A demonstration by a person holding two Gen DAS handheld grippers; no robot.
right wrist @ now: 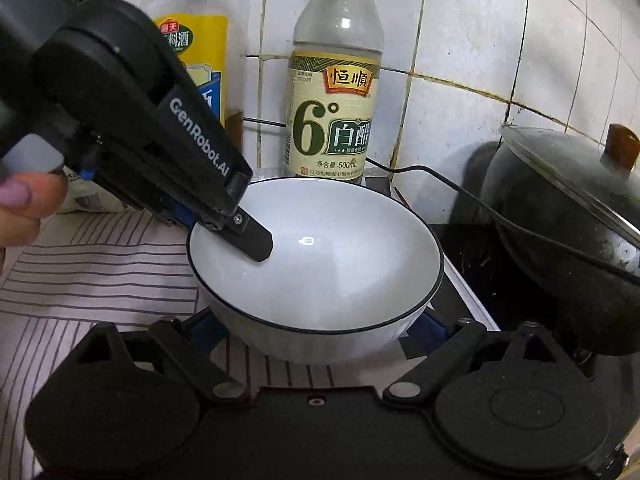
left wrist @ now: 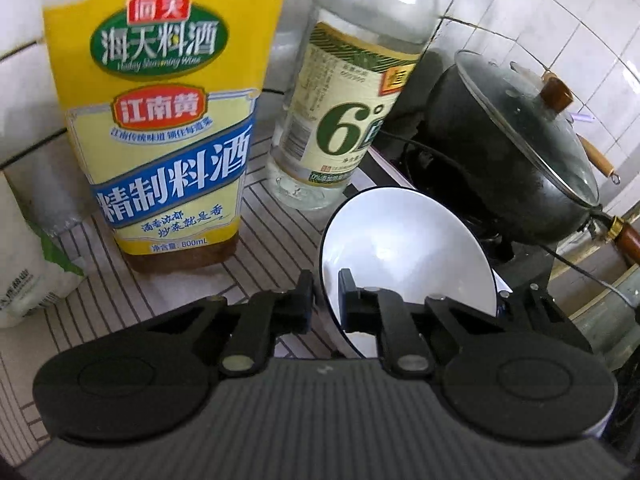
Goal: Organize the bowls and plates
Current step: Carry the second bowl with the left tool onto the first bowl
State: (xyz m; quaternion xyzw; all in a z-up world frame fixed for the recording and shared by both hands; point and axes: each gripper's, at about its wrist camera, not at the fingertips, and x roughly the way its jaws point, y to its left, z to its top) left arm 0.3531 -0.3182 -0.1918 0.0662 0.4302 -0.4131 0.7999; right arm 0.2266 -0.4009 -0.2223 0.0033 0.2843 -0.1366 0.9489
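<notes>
A white bowl (right wrist: 320,272) with a thin dark rim stands over the striped counter mat (right wrist: 80,280). My left gripper (left wrist: 325,300) is shut on the bowl's (left wrist: 408,240) left rim, one finger inside and one outside; its inner finger also shows in the right wrist view (right wrist: 250,240). My right gripper (right wrist: 320,332) is wide open just in front of the bowl, its fingers spread to either side of the bowl's base, which hides their tips.
A yellow cooking wine bottle (left wrist: 168,128) and a clear white vinegar bottle (right wrist: 334,92) stand against the tiled wall behind the bowl. A black wok with a glass lid (right wrist: 568,232) sits on the stove at the right, with a black cable (right wrist: 460,192) beside it.
</notes>
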